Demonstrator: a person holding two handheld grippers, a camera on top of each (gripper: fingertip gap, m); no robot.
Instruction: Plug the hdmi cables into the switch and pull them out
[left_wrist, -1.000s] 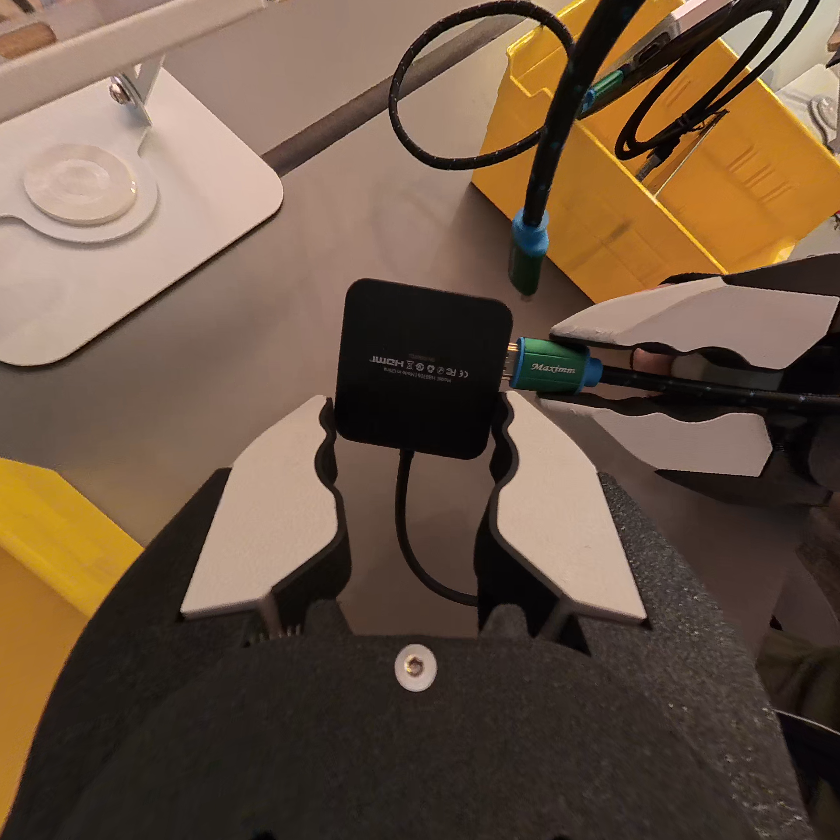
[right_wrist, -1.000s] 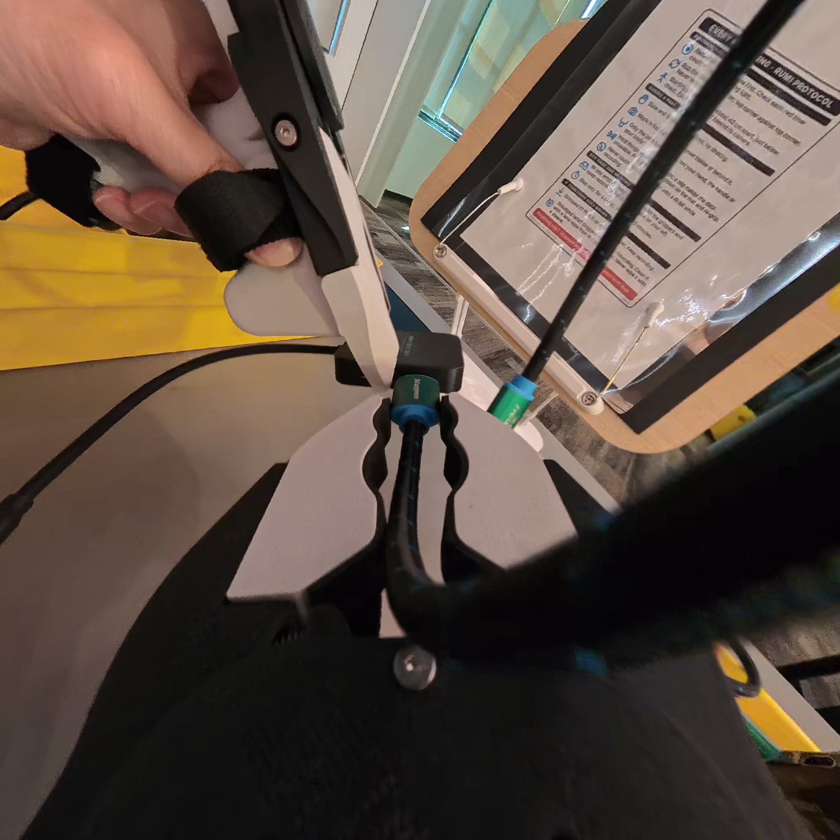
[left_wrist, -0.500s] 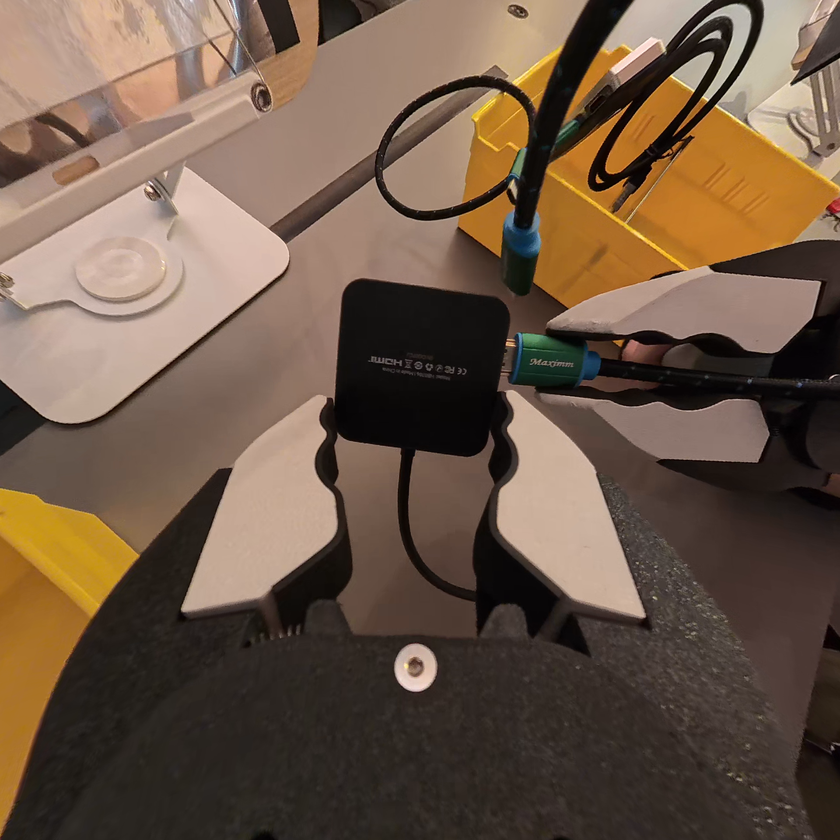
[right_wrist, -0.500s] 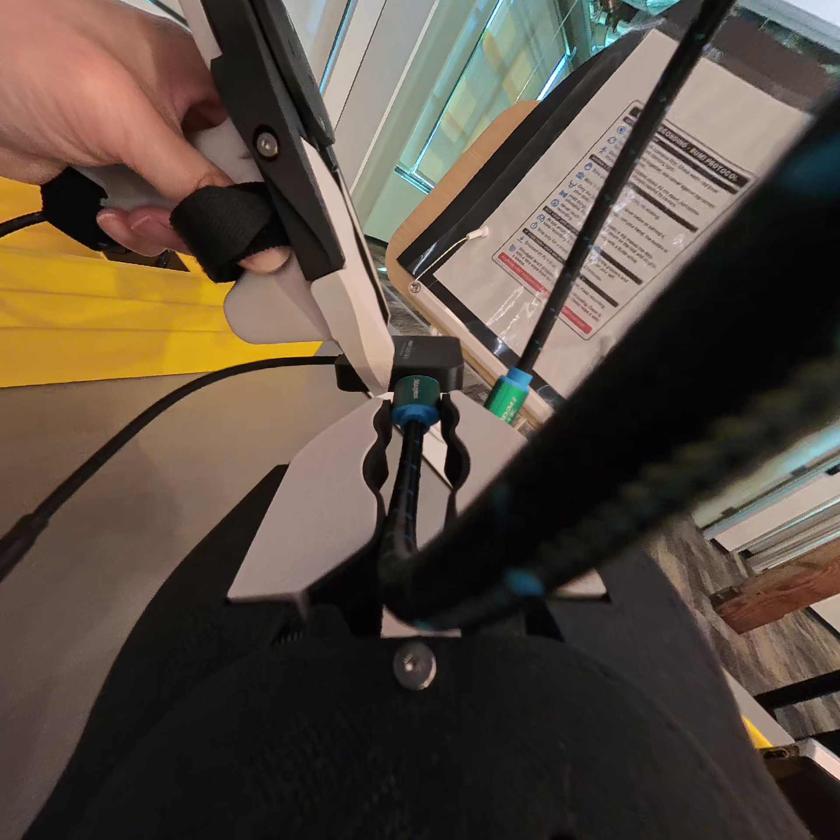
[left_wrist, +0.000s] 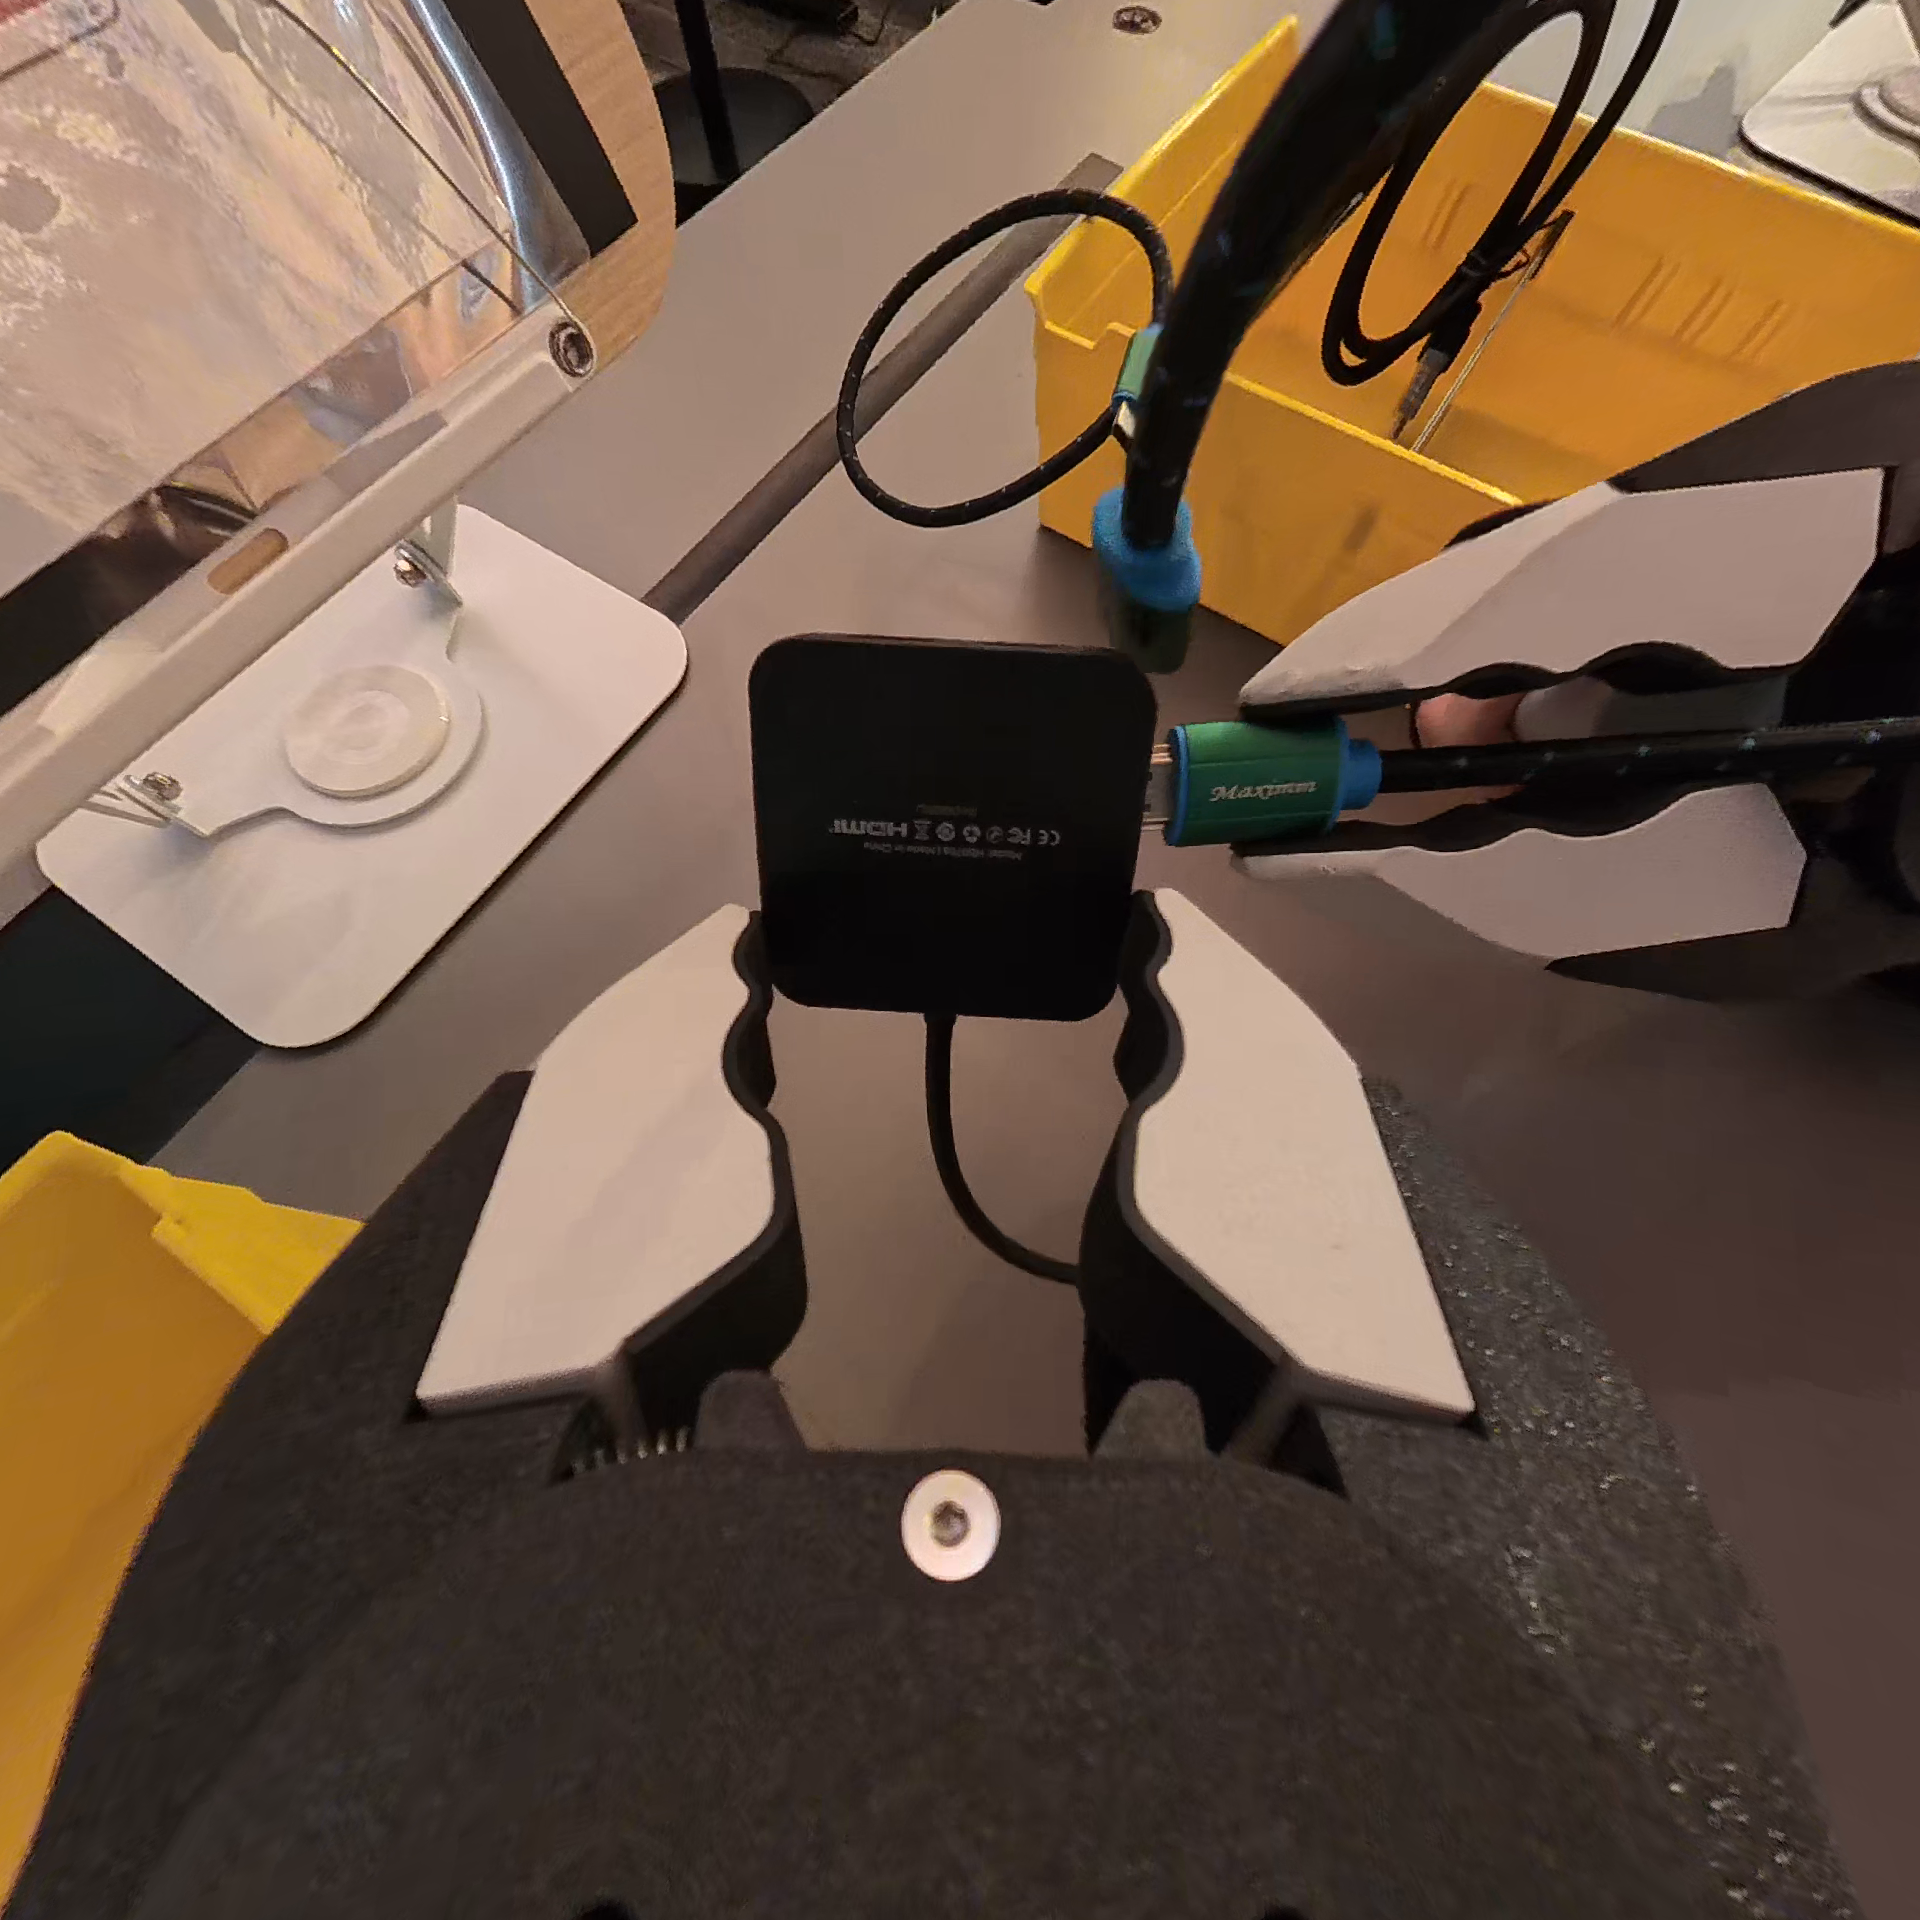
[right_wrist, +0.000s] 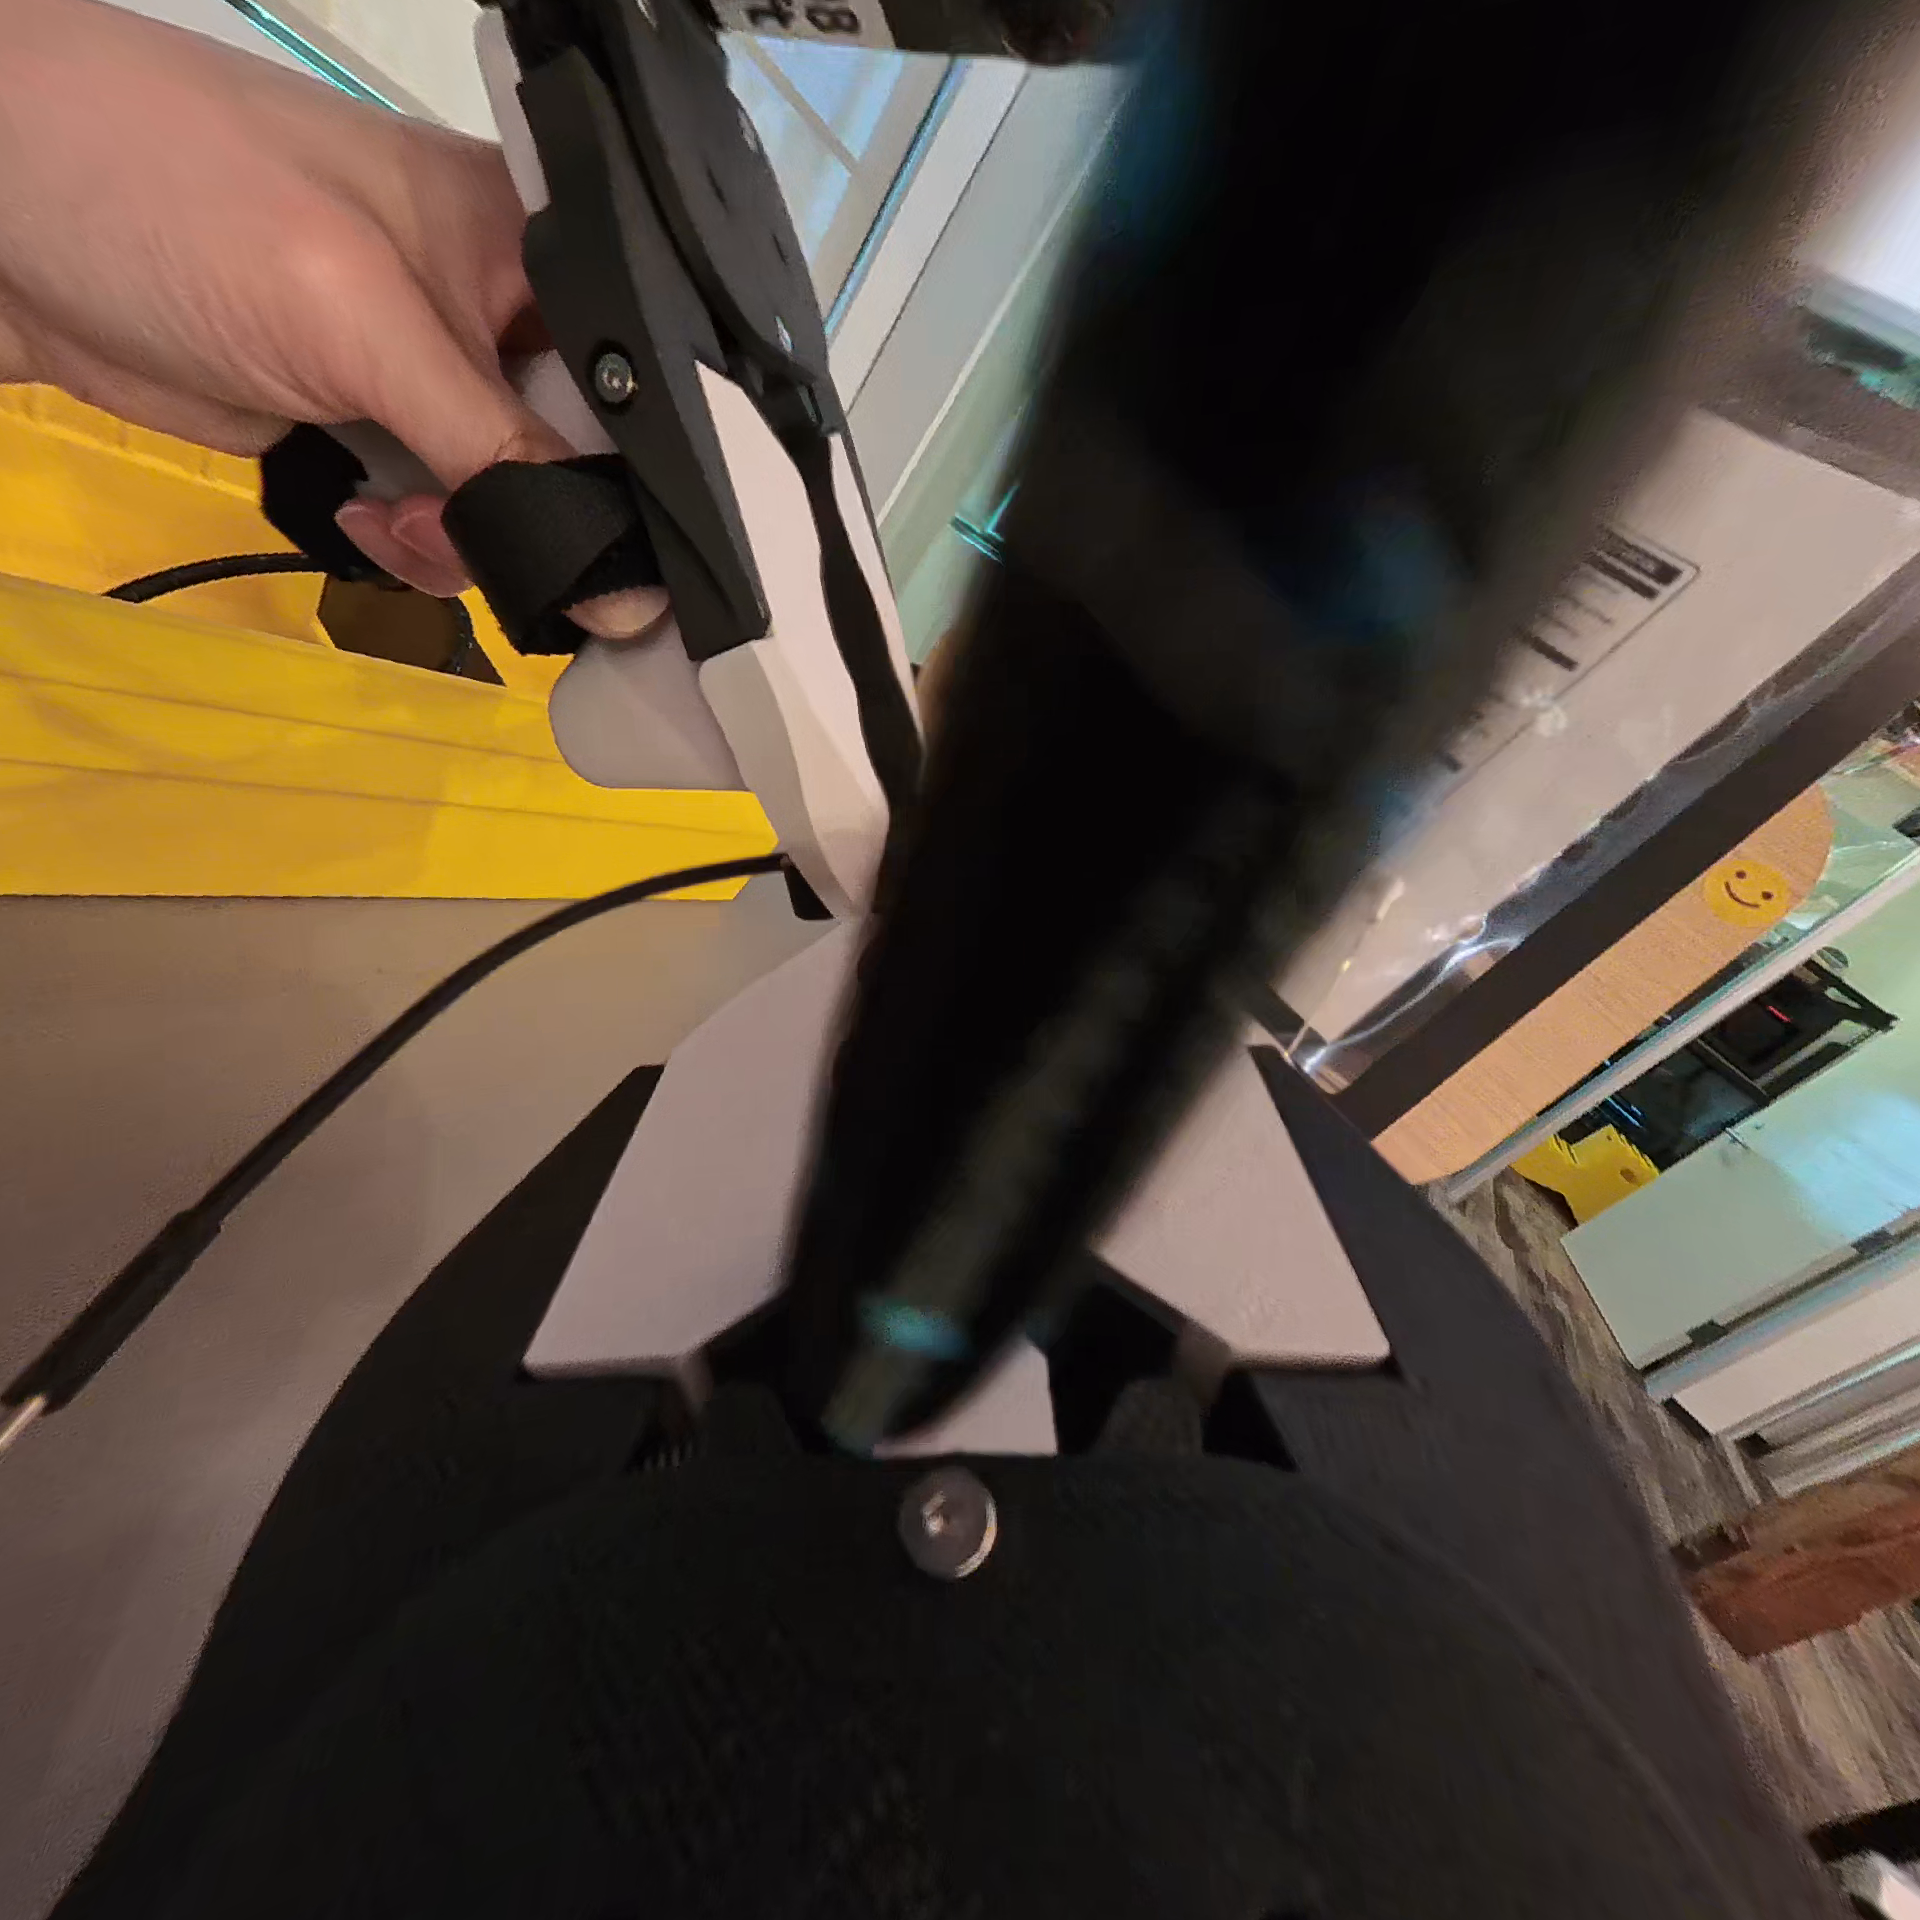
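The left gripper fingers pinch the black switch above the grey counter, while the right gripper fingers clamp the green plug, its long axis pointing straight at the switch's right edge. A sliver of metal tip shows, as a second ago, but the yellow bin now sits farther back

Matte black square plastic switch, green-and-blue connector on black blue-flecked braided cable, yellow plastic bin far right, grey tabletop
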